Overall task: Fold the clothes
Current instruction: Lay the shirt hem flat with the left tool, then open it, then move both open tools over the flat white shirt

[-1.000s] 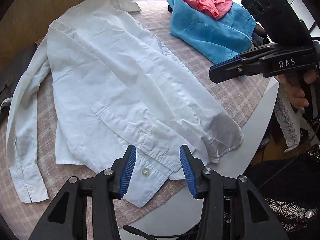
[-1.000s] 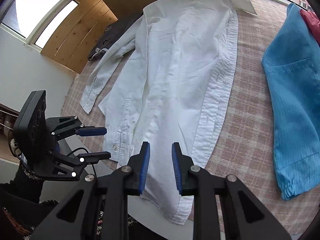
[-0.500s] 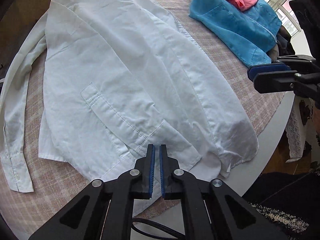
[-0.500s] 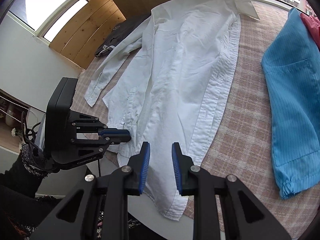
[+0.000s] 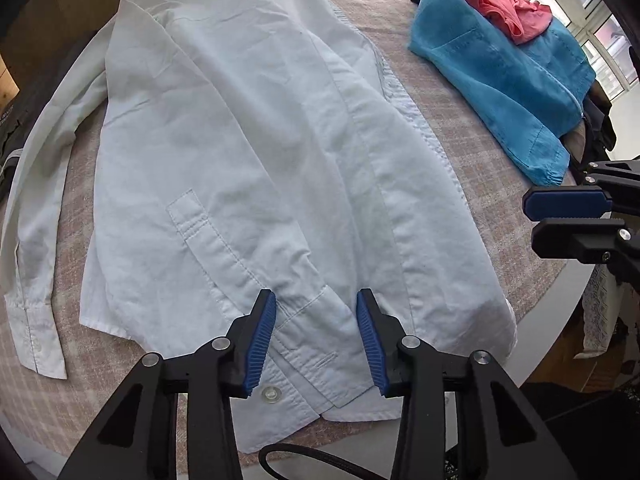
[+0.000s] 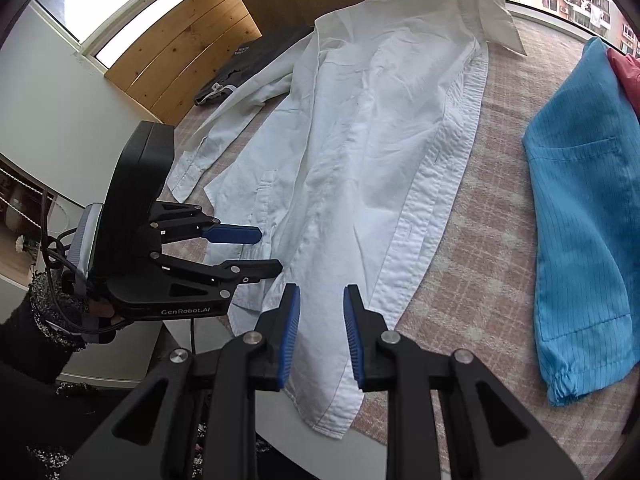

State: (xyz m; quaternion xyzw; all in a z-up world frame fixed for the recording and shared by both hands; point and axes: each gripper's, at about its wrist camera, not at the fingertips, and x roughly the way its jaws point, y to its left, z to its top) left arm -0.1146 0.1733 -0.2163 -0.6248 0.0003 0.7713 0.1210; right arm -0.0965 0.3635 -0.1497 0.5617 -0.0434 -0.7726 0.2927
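Note:
A white long-sleeved shirt (image 5: 248,152) lies spread on the checked tablecloth, collar far, hem near me; it also shows in the right wrist view (image 6: 360,152). One sleeve is folded across the body, its cuff (image 5: 316,340) at the near hem. My left gripper (image 5: 316,336) is open with its jaws either side of that cuff, just above it. In the right wrist view the left gripper (image 6: 256,250) hovers at the shirt's left hem. My right gripper (image 6: 320,332) is open and empty over the shirt's near hem; it also shows at the table's right edge (image 5: 568,216).
A blue garment (image 5: 504,64) with a red one (image 5: 504,12) on top lies at the far right; the blue one shows too in the right wrist view (image 6: 584,208). A dark garment (image 6: 248,64) lies at the far left. The round table's edge (image 5: 560,304) runs close to the shirt's hem.
My left gripper was open, shut half a second ago, and is open again, now lower over the cuff. My right gripper has stayed open and shifted little.

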